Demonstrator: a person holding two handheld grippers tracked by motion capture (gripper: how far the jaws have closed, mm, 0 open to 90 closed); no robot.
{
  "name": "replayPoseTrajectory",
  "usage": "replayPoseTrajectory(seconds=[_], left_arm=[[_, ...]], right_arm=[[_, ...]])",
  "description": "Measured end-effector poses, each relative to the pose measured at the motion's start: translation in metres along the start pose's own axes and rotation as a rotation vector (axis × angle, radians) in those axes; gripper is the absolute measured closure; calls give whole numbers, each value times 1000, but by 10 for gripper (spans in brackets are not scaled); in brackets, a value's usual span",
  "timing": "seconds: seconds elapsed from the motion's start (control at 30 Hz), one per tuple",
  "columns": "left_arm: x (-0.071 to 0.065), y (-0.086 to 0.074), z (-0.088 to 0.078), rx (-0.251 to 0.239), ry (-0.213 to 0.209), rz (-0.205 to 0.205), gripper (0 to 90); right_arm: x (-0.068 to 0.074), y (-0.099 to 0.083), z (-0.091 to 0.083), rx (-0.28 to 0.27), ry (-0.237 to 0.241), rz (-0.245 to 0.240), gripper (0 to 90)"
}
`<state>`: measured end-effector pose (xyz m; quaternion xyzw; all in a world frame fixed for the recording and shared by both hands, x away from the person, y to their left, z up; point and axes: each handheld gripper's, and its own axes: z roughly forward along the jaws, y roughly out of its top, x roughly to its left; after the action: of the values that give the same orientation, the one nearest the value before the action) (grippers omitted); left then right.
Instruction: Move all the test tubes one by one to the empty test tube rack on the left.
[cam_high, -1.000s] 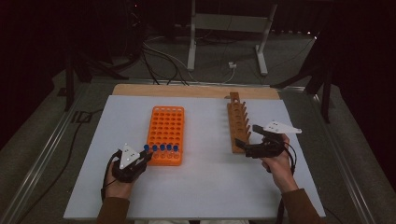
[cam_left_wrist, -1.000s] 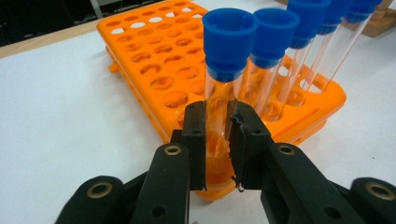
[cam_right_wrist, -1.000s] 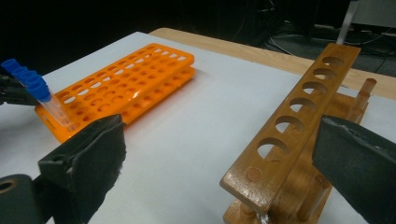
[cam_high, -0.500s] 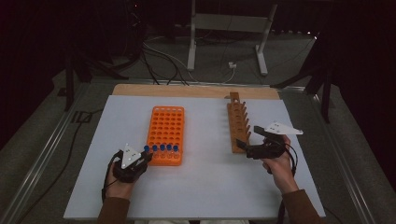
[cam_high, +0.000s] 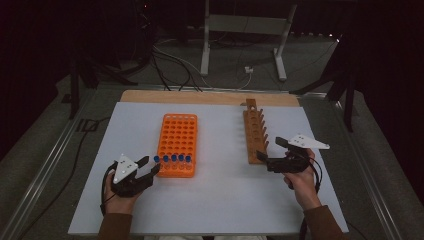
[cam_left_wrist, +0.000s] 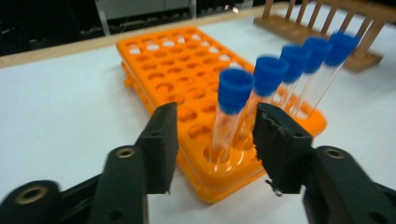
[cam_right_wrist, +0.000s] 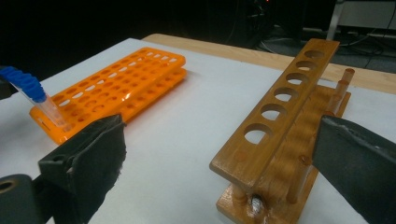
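The left claw (cam_left_wrist: 212, 135) has just been opening; the nearest blue-capped tube (cam_left_wrist: 229, 116) stands between its jaws, untouched, at the near-left corner of the orange rack (cam_high: 177, 142); the tube points up; the right claw (cam_high: 272, 152) is wide, by the wooden rack (cam_high: 255, 132).

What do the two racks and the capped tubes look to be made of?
The orange rack looks like moulded plastic: even bright colour, smooth slightly glossy grid of holes. The brown rack looks like varnished wood: visible grain, a warm sheen, dowel posts. The tubes are clear, either plastic or glass, with ribbed blue caps that look plastic.
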<state>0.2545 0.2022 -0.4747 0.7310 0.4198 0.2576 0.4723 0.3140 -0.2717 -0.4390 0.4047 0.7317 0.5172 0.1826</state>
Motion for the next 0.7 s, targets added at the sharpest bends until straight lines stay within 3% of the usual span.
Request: replayPoseTrajectory(seconds=[0.33,0.47,0.7], left_arm=[[7,7,-25,-129,24,-41,280],[10,9,-32,-154,46,-57,188],[13,8,-37,-177,55,-86,111]], right_arm=[[4,-14,-13,-70,-31,-4,29],[4,-20,-19,-94,-47,-11,28],[7,-27,-27,-115,-72,-35,20]])
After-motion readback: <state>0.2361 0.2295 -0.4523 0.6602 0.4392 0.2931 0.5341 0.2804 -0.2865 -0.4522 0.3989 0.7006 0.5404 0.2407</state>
